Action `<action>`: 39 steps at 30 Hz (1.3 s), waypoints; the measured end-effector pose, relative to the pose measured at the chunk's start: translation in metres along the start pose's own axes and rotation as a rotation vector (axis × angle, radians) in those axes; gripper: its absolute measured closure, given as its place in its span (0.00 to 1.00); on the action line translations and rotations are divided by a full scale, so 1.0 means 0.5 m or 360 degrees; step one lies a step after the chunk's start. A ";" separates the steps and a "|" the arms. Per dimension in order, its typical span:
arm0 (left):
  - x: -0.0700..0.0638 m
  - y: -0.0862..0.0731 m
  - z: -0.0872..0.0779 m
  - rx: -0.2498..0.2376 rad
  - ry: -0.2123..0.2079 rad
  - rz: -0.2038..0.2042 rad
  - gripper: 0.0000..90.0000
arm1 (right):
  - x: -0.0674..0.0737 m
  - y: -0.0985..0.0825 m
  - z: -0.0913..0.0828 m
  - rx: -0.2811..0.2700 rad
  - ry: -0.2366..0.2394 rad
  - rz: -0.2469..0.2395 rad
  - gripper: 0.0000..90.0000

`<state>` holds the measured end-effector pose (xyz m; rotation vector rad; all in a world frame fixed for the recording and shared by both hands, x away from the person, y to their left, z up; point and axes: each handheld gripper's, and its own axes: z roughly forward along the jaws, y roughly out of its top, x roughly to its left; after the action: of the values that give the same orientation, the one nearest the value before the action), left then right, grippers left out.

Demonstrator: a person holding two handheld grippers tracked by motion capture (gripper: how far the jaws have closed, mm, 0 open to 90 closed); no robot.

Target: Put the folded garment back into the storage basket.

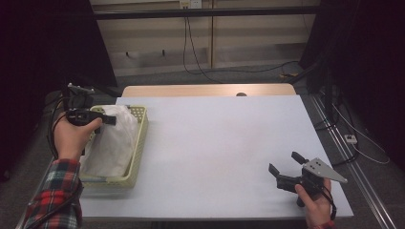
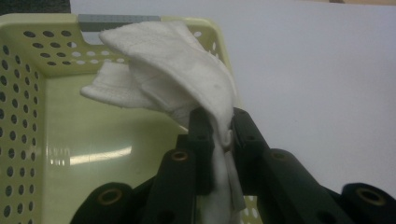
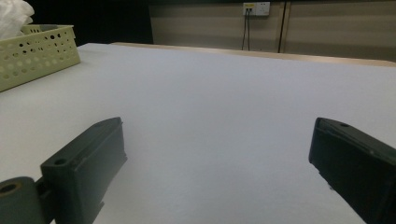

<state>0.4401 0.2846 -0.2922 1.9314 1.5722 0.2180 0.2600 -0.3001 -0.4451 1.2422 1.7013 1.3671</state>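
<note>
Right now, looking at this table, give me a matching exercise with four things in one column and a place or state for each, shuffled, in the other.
Things:
1. white cloth
2. yellow basket
3. left gripper
4. right gripper

Places or states:
A. jaws wide apart, over the bare table near its right front corner
B. pinched between two black jaws, hanging into the basket
C. at the table's left edge, walls full of holes
D. jaws closed on fabric, over the basket

Pairs: 1-B, 2-C, 3-D, 4-A
</note>
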 end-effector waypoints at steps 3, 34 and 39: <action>0.000 -0.003 0.001 -0.0001 0.0004 -0.0008 0.90 | 0.000 0.000 0.000 -0.0002 0.0002 0.0000 0.04; 0.012 -0.022 0.028 0.0046 -0.0038 -0.0014 0.90 | 0.001 0.001 -0.001 -0.0002 0.0001 -0.0008 0.04; 0.019 -0.029 0.041 0.0047 -0.0038 -0.0025 0.90 | 0.002 0.001 -0.001 -0.0003 0.0002 -0.0008 0.04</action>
<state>0.4410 0.2873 -0.3186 1.9367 1.5827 0.1651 0.2593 -0.2992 -0.4445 1.2351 1.7026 1.3668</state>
